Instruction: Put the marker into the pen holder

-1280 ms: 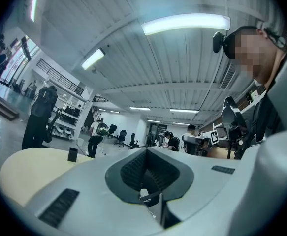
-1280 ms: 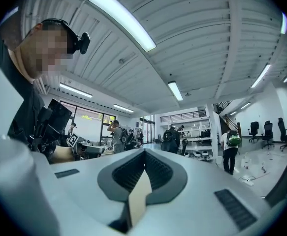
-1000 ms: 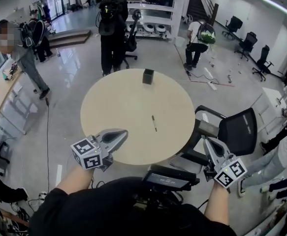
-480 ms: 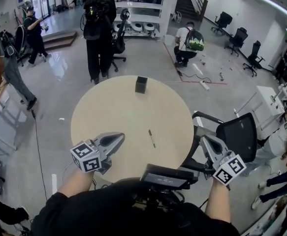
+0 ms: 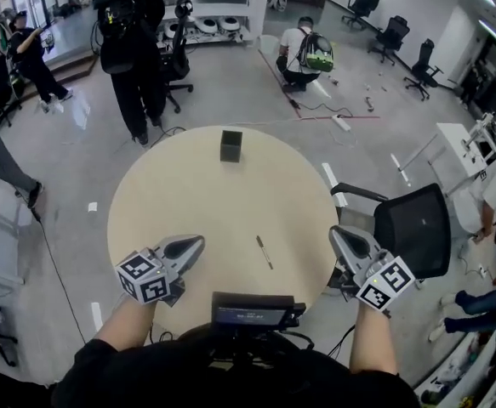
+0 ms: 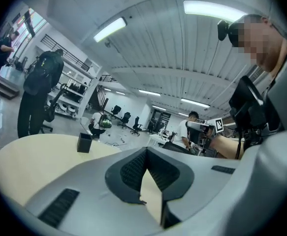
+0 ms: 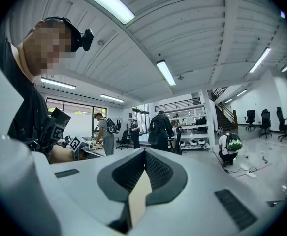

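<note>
The pen holder [image 5: 230, 145] stands far on the tabletop [image 5: 171, 202], the marker [image 5: 265, 252] lies outside it, nearer, and the left tongs [image 5: 196, 241] and right tongs [image 5: 337, 232] are closed on nothing.

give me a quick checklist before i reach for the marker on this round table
1. The thin dark marker lies free on the round beige table, with nothing touching it: ok.
2. The black square pen holder stands upright at the table's far side, apart from the marker: ok.
3. The left claw is empty: ok. Jaws apart for a grasp: not ok, they are shut.
4. The right claw is empty: ok. Jaws apart: not ok, shut too.
5. The pen holder's inside is free of other things: cannot tell.
</note>
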### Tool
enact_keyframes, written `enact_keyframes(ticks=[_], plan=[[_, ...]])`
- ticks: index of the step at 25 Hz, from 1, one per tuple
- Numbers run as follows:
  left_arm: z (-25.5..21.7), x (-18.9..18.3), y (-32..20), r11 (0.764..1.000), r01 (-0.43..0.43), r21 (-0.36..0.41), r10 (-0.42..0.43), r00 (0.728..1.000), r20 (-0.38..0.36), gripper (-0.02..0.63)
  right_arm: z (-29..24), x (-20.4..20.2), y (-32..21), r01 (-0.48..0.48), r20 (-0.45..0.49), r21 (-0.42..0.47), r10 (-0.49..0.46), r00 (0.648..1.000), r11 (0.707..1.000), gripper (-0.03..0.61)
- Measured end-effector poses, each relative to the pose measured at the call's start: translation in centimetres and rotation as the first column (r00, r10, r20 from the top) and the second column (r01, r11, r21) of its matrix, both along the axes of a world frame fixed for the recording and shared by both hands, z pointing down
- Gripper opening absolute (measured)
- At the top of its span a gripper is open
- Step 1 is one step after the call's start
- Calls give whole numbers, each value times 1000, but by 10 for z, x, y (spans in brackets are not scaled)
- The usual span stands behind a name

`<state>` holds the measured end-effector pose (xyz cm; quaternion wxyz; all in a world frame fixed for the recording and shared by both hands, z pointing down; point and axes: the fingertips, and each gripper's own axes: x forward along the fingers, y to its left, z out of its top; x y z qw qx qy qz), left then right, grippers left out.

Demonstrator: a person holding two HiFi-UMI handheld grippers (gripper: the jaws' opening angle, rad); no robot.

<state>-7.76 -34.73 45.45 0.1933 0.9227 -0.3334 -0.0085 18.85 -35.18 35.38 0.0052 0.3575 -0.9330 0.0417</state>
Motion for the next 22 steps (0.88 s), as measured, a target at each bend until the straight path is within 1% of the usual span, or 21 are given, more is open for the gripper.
enact_keyframes(ticks=[3,6,9,13,15,17,19,22], plan=[[21,13,-14,997,57,-52,-56,998,25,-5,11,8,-21,53,12,-6,-53,999,999,5],[34,37,-25,985,127,-114,-123,991,43,-4,22,27,-38,108,24,-20,-108,994,994,3],[45,63,-37,969,180,-168,-171,983,63,-3,25,45,-54,144,37,-22,-143,989,989,4],[78,89,-50,939,220,-264,-193,973,123,-3,32,64,-61,162,35,-16,-161,986,987,5],[101,99,-57,916,229,-330,-190,971,146,-3,37,71,-62,156,33,-20,-155,987,988,3],[129,107,-66,883,238,-405,-178,968,179,-3,43,78,-64,144,31,-29,-144,989,989,5],[160,112,-75,840,256,-478,-160,959,233,-3,50,83,-66,134,28,-41,-133,991,990,5],[207,118,-84,764,286,-578,-123,944,305,-3,62,86,-68,123,24,-60,-121,992,991,5]])
